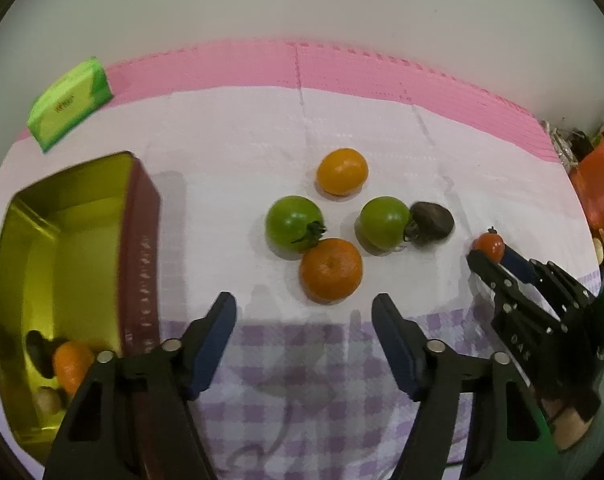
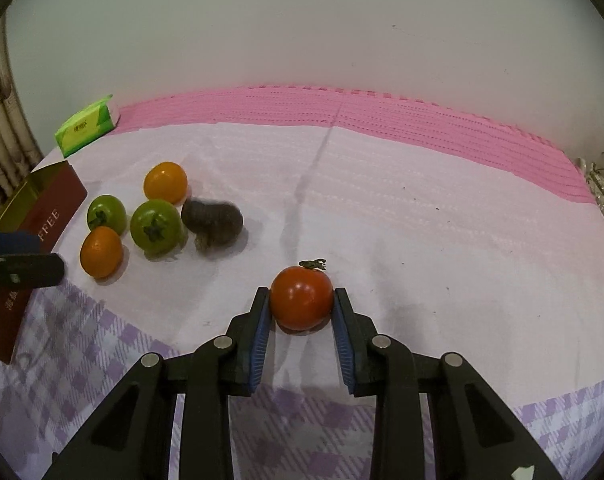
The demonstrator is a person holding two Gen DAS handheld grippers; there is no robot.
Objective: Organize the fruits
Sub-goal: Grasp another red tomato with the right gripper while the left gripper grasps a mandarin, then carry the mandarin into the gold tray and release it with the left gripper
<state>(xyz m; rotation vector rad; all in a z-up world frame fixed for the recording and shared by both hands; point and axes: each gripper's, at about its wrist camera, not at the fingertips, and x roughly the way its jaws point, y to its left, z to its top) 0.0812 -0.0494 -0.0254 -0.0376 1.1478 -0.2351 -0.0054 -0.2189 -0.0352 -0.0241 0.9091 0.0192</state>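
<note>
My right gripper [image 2: 301, 300] is shut on a red tomato [image 2: 301, 298] that rests on the white cloth; the same tomato [image 1: 489, 245] shows at the right edge of the left wrist view. My left gripper [image 1: 304, 306] stands open above the cloth with nothing between its fingers, just short of an orange [image 1: 330, 269]. Around that orange lie two green tomatoes [image 1: 293, 222] [image 1: 384, 221], a second orange [image 1: 342, 171] and a dark brown fruit [image 1: 432, 222]. A gold-lined red tin [image 1: 62, 264] at the left holds an orange [image 1: 72, 364] and other small pieces.
A green tissue pack [image 1: 68, 104] lies at the far left on the pink mat [image 1: 342, 68]. A pale wall runs behind the mat. Orange and cluttered items [image 1: 602, 168] sit past the table's right edge. The tin [image 2: 34, 216] is at the left in the right wrist view.
</note>
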